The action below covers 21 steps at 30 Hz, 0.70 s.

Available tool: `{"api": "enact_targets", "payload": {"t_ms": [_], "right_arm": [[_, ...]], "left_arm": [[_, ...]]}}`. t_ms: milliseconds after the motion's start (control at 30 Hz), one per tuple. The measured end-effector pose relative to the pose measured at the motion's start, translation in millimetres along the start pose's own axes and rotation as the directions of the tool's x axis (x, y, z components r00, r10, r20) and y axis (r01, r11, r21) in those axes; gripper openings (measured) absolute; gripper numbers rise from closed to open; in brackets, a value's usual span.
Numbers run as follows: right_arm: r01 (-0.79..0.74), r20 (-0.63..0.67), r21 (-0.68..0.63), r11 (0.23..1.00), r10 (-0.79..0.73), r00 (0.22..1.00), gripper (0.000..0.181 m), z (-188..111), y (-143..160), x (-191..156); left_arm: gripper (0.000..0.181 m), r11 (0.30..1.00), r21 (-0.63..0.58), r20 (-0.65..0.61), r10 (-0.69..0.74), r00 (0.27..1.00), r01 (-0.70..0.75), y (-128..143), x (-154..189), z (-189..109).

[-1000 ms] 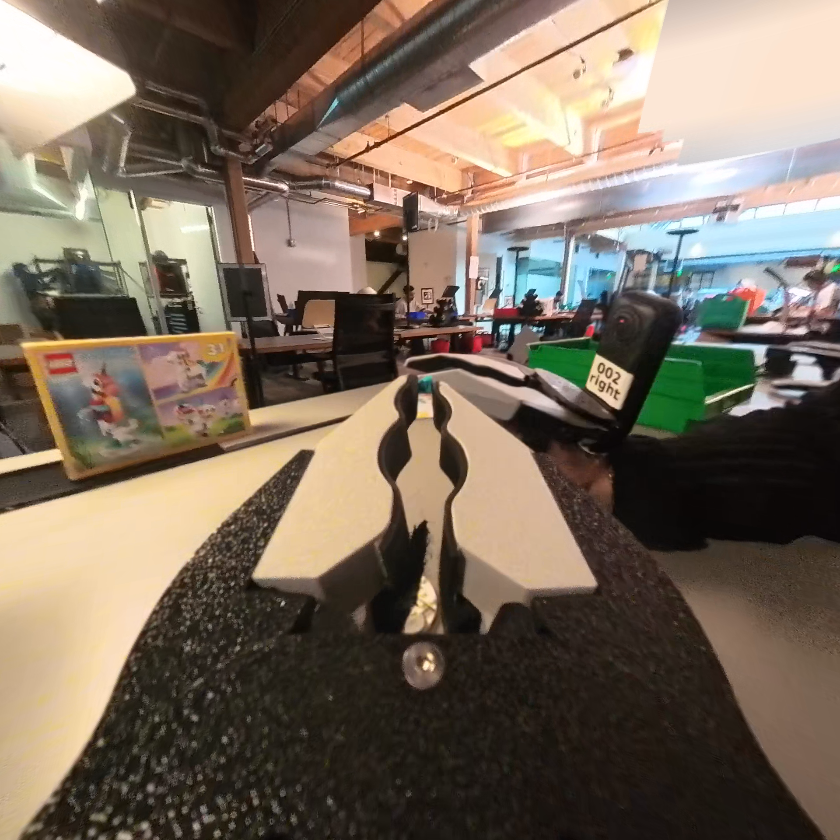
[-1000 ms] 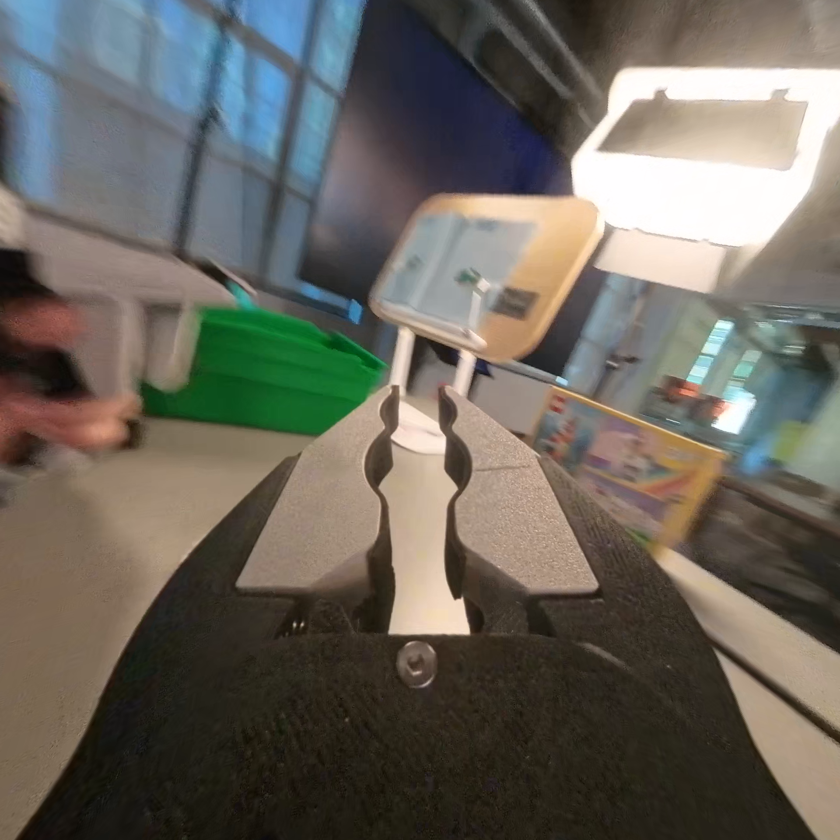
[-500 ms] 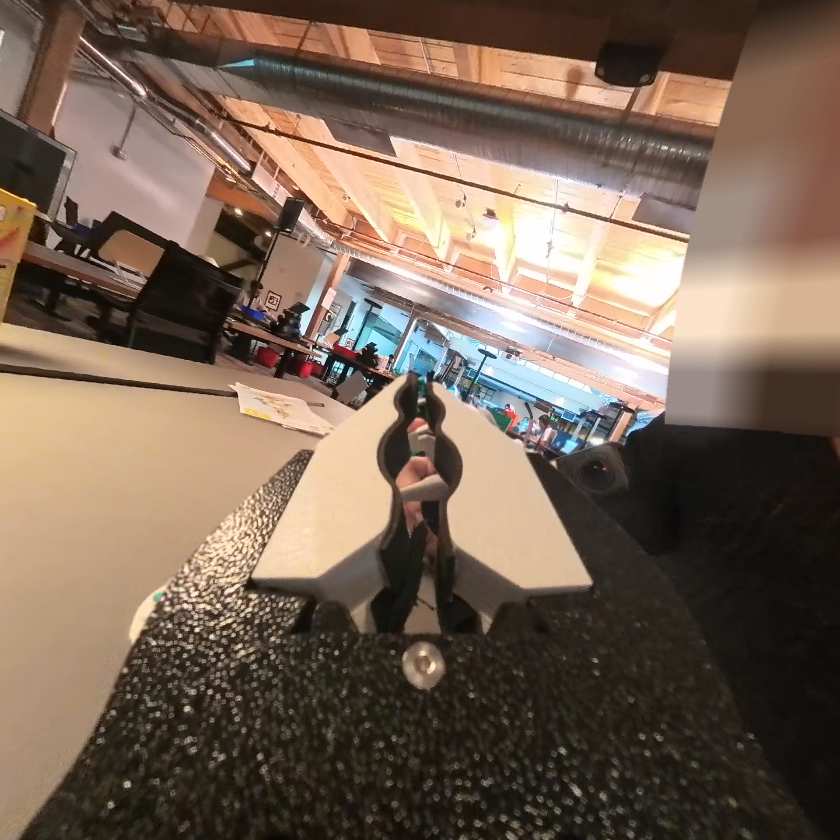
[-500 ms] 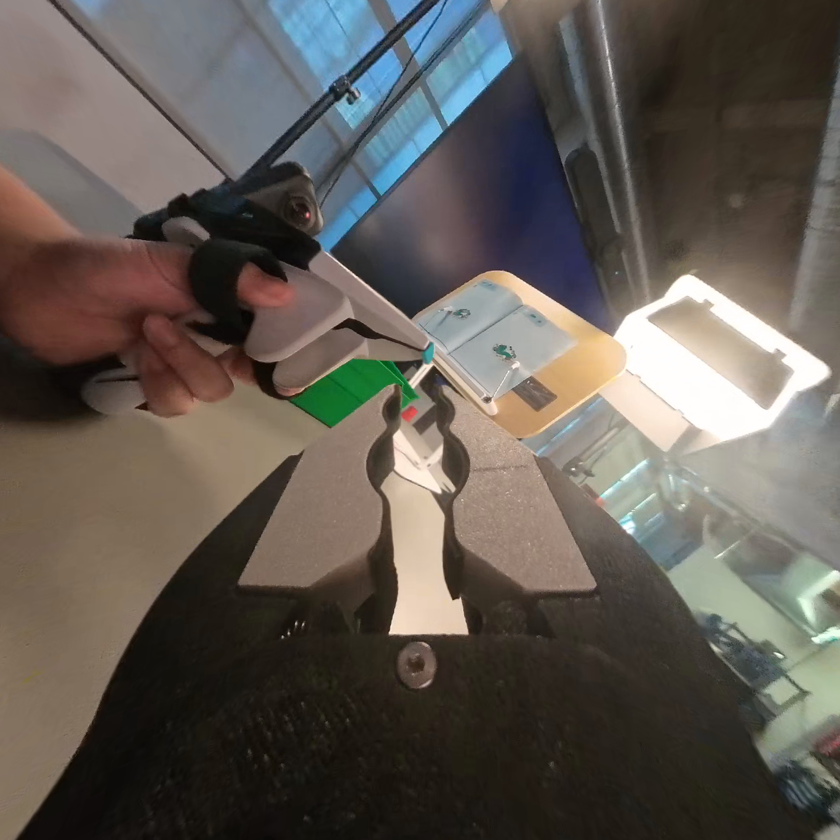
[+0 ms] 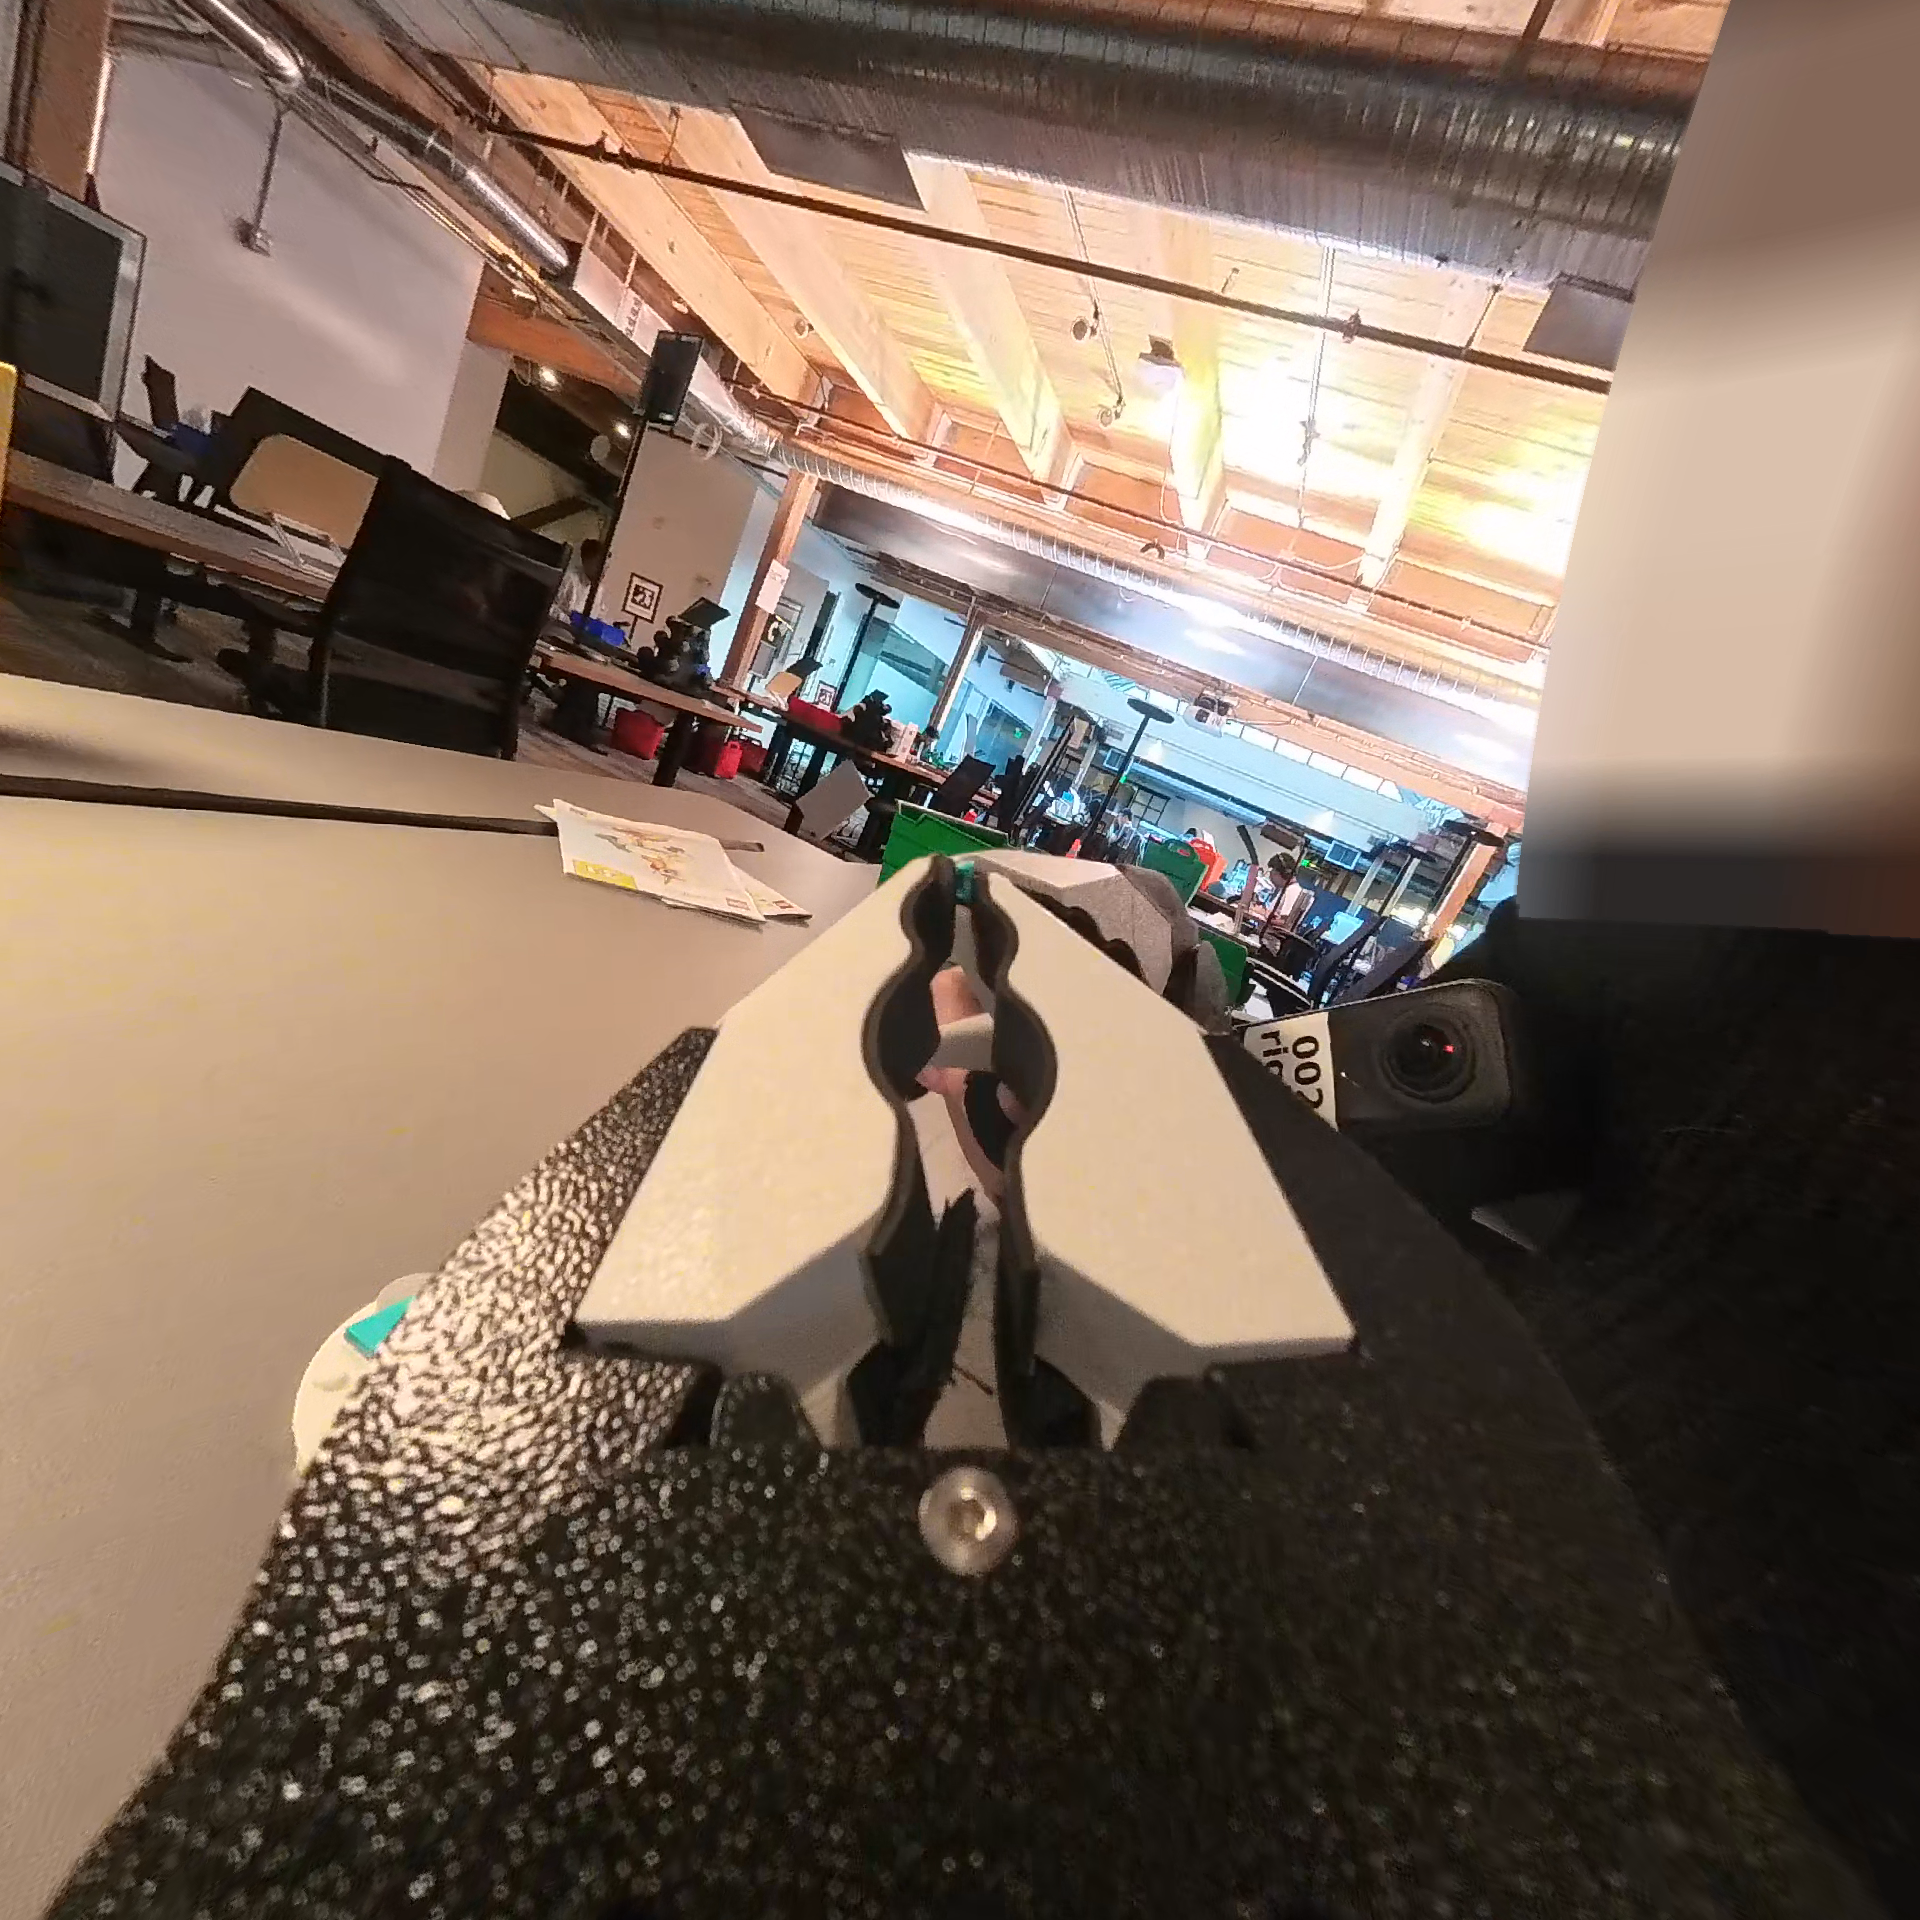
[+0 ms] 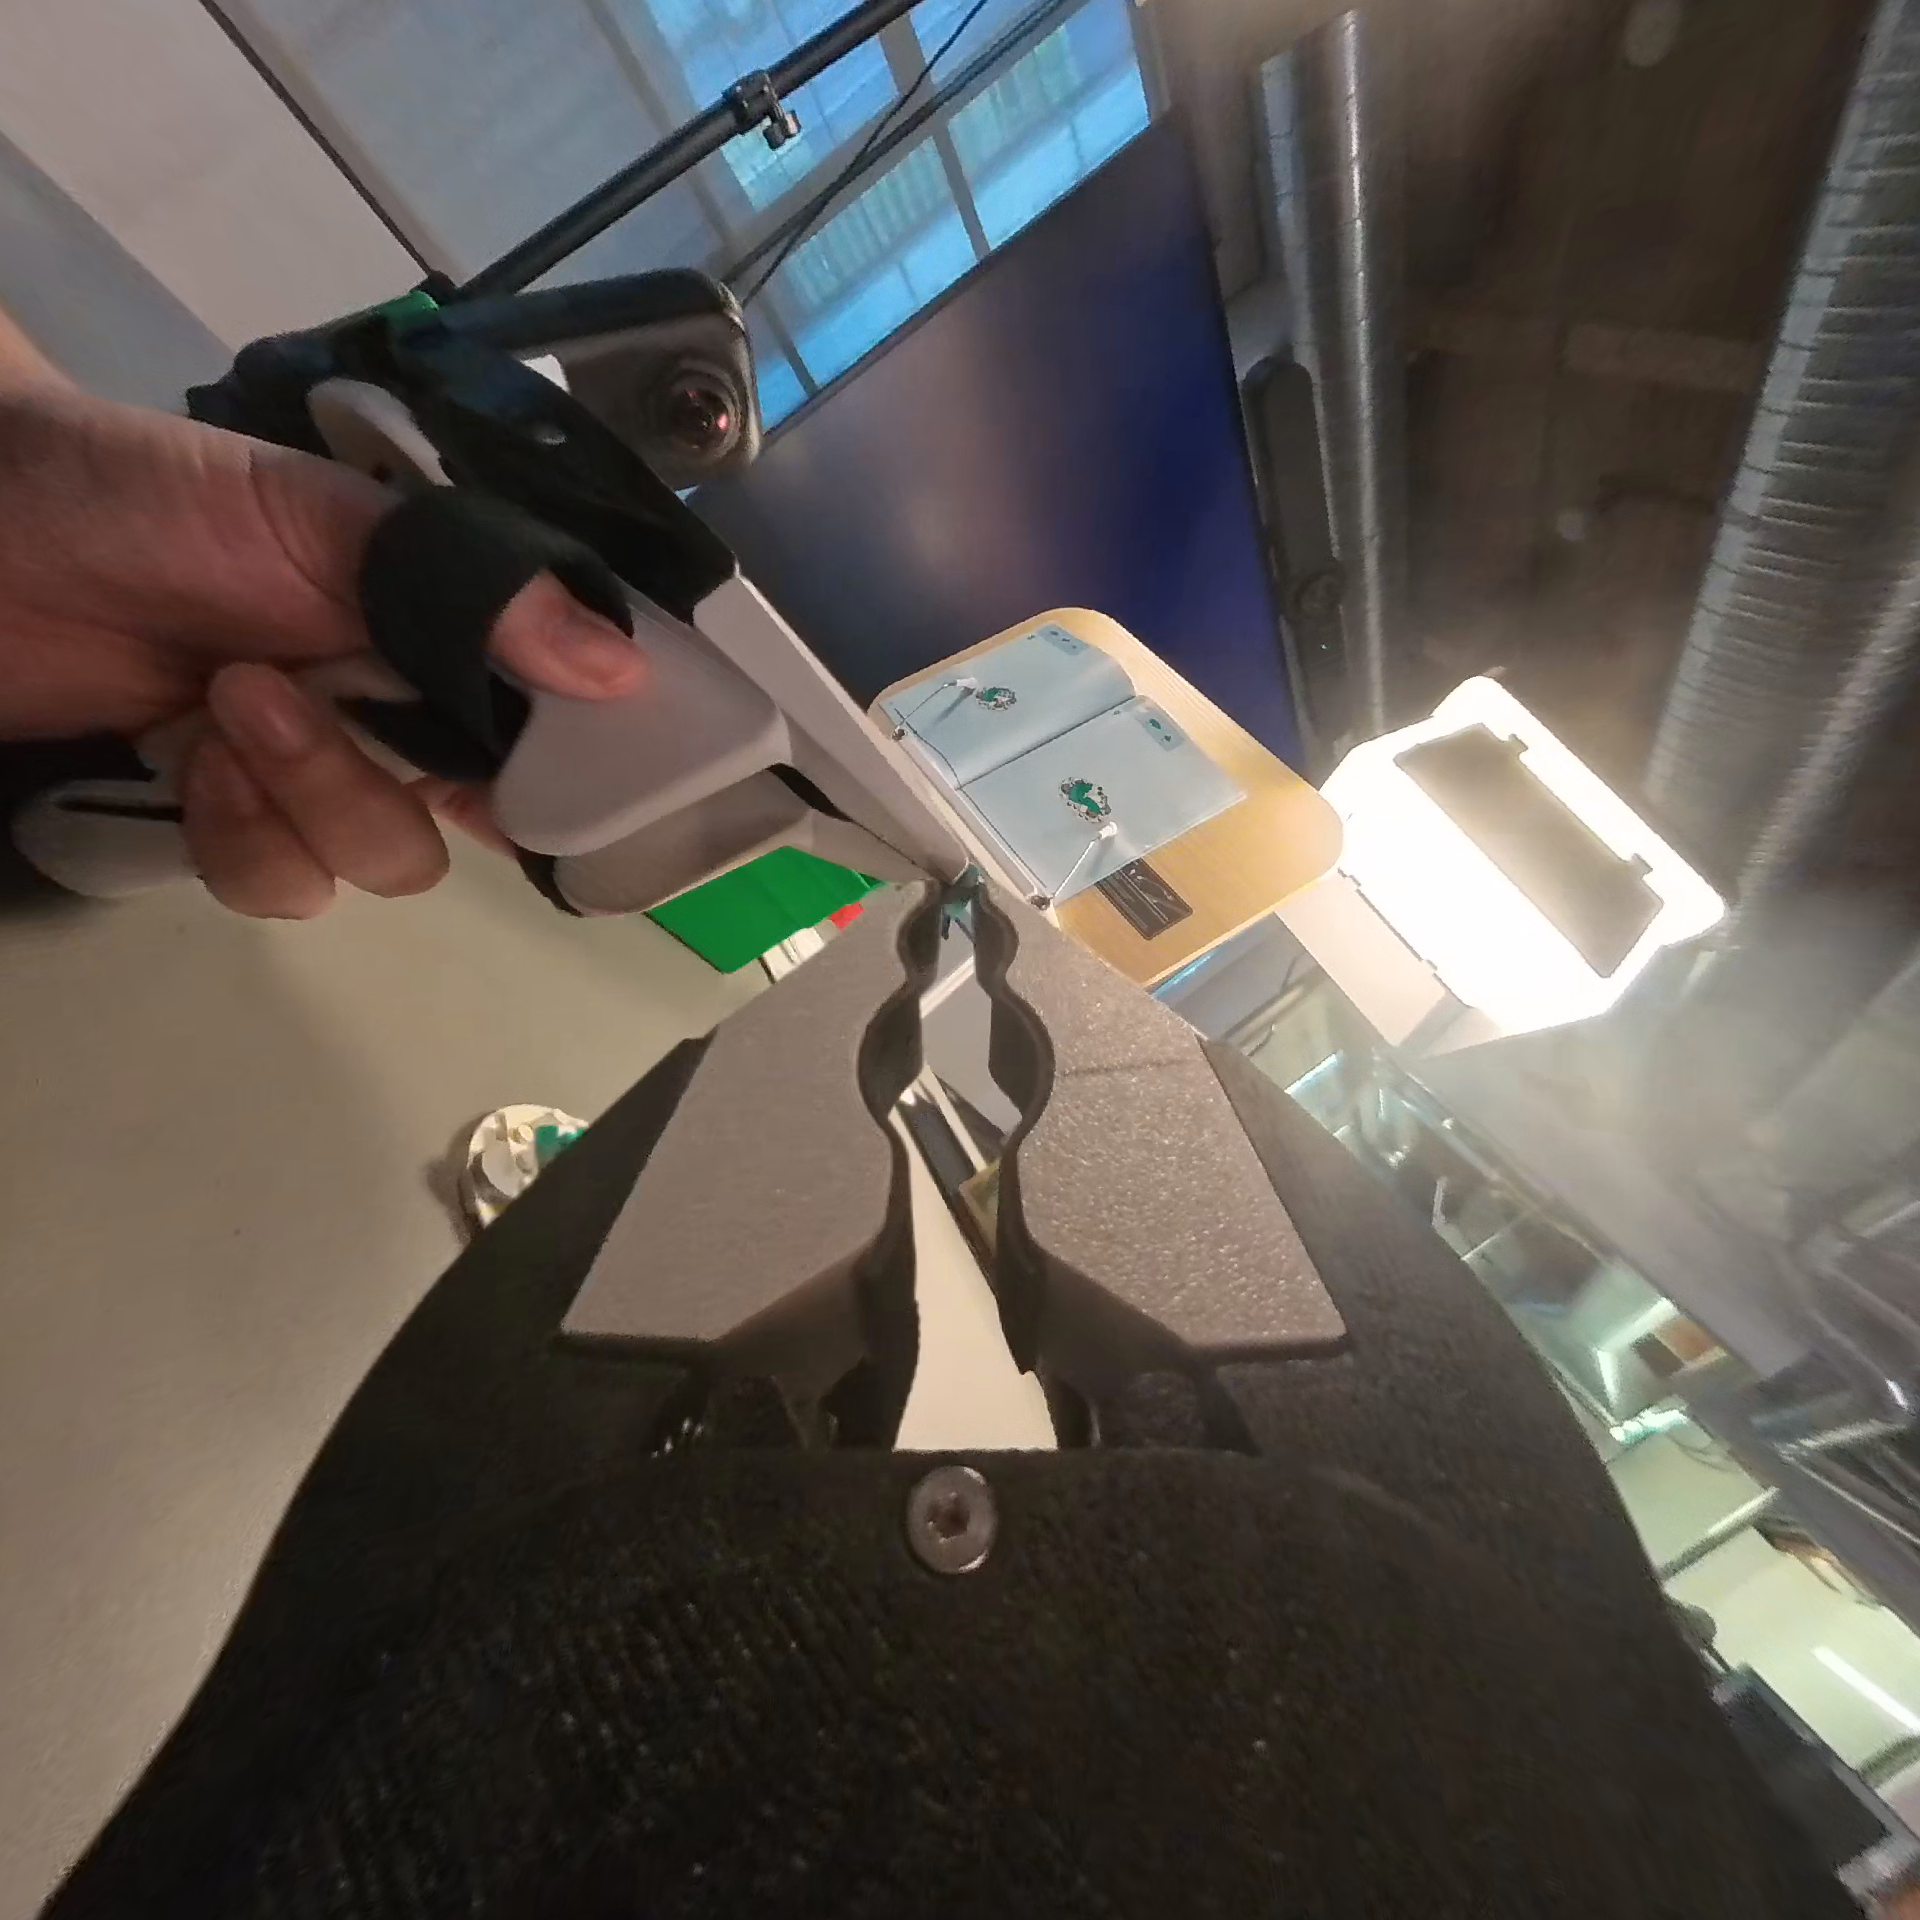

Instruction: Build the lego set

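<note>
My left gripper (image 5: 961, 896) is shut on a small teal lego piece (image 5: 965, 883) at its fingertips. In the right wrist view the left gripper (image 6: 940, 864) comes in from the left, held by a hand, and its tip meets my right gripper (image 6: 951, 914). The teal piece (image 6: 961, 902) sits between the right fingertips, whose jaws are narrowed around it. The right gripper (image 5: 1091, 925) shows just behind the left's tips. Both are raised above the table. A white round lego assembly with teal parts (image 6: 509, 1153) lies on the table; it also shows in the left wrist view (image 5: 353, 1351).
An open instruction booklet on a wooden stand (image 6: 1091, 779) stands beyond the grippers. Paper leaflets (image 5: 665, 862) lie on the grey table (image 5: 312, 1039). A green bin (image 6: 769, 904) is at the far side. A bright light panel (image 6: 1507, 862) is to the right.
Both grippers rose and tilted upward and came together tip to tip. The right jaws narrowed around the teal piece held by the left. The lego box left both views.
</note>
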State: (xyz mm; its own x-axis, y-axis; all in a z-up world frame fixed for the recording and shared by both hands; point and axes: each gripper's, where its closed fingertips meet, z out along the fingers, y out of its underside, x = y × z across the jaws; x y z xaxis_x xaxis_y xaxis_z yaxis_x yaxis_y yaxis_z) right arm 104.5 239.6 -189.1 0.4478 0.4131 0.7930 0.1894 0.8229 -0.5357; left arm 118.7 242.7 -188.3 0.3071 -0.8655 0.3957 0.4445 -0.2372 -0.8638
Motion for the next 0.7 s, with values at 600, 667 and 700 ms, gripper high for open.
{"api": "enact_targets", "payload": {"t_ms": [600,667,700], "right_arm": [[-0.024,0.067,-0.031,0.999,0.026,0.997,0.0,0,9,-2],[-0.033,0.072,-0.039,0.999,0.036,0.997,0.001,0,12,-2],[-0.031,0.076,-0.042,0.999,0.034,0.996,0.0,0,13,-2]], "left_arm": [[0.0,0.996,-0.076,0.086,0.059,0.995,-0.052,-2,-20,-3],[0.004,0.996,-0.074,0.089,0.058,0.994,-0.051,-8,-19,-6],[0.007,0.995,-0.078,0.096,0.065,0.993,-0.058,-11,-20,-8]]}}
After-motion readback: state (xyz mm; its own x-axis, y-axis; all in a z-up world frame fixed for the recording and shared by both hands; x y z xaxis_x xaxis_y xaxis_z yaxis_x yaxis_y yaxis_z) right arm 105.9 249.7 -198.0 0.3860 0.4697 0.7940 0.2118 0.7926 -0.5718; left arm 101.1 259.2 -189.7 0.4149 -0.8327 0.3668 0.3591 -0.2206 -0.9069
